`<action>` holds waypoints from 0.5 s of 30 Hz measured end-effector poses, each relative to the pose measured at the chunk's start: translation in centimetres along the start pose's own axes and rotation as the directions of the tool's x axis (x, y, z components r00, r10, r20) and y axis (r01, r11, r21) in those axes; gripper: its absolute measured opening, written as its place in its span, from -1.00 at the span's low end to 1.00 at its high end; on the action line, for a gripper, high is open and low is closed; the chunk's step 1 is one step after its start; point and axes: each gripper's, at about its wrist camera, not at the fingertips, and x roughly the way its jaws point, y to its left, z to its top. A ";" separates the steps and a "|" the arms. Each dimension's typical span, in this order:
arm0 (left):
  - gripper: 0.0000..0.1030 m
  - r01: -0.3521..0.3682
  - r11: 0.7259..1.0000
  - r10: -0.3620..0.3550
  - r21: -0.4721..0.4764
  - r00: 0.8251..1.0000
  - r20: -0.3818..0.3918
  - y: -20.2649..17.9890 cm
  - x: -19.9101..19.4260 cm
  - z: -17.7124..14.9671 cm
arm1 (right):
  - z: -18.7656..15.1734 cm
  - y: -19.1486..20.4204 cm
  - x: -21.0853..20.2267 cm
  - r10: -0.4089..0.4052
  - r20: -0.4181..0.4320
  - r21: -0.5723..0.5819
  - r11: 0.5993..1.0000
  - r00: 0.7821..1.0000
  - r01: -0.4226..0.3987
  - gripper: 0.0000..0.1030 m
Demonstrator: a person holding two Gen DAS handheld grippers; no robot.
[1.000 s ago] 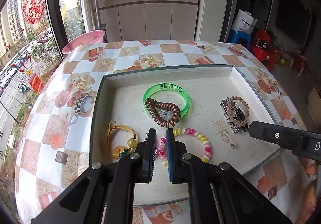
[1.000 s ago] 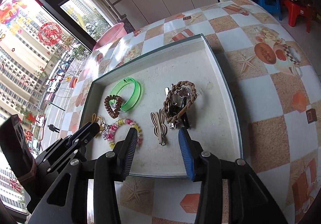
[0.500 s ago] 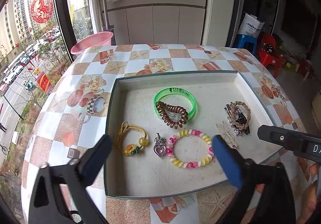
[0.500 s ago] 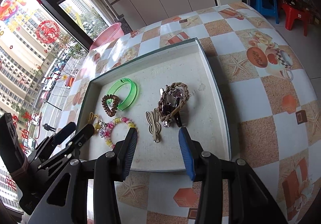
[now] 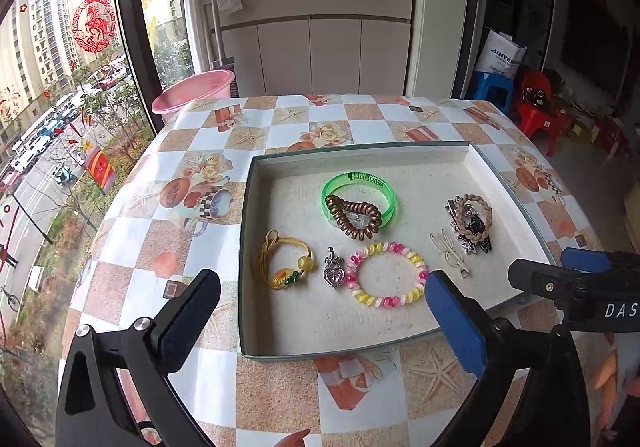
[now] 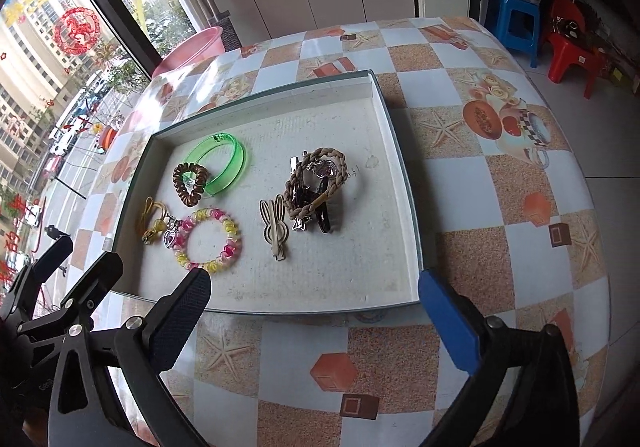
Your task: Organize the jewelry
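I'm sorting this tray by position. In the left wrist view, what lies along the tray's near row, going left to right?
Yellow cord bracelet → silver heart pendant → pink and yellow beaded bracelet → cream rabbit-ear hair clip, all inside the tray.

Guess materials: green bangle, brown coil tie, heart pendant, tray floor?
Green bangle: translucent glossy plastic, light passes through the wall, dark print on its rim. Brown coil tie: spiral cord, shiny bronze sheen, likely plastic. Heart pendant: looks like silvery metal with a pinkish heart centre; too small to confirm. Tray floor: matte off-white, slightly grainy, possibly foam or fabric lining.
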 end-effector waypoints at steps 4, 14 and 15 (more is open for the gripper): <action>1.00 -0.004 1.000 0.004 -0.002 1.000 -0.002 0.4 -0.8 -0.9 | -0.8 0.3 -0.3 -0.017 0.008 -0.014 1.000 1.000 0.017 1.00; 1.00 0.007 1.000 -0.007 0.003 1.000 -0.003 0.5 -2.8 -3.1 | -3.1 1.0 -1.3 -0.022 -0.001 -0.035 0.999 1.000 0.022 1.00; 1.00 0.009 1.000 -0.009 0.003 1.000 -0.003 0.6 -3.0 -3.3 | -3.4 1.0 -1.4 -0.022 -0.005 -0.034 0.999 1.000 0.022 1.00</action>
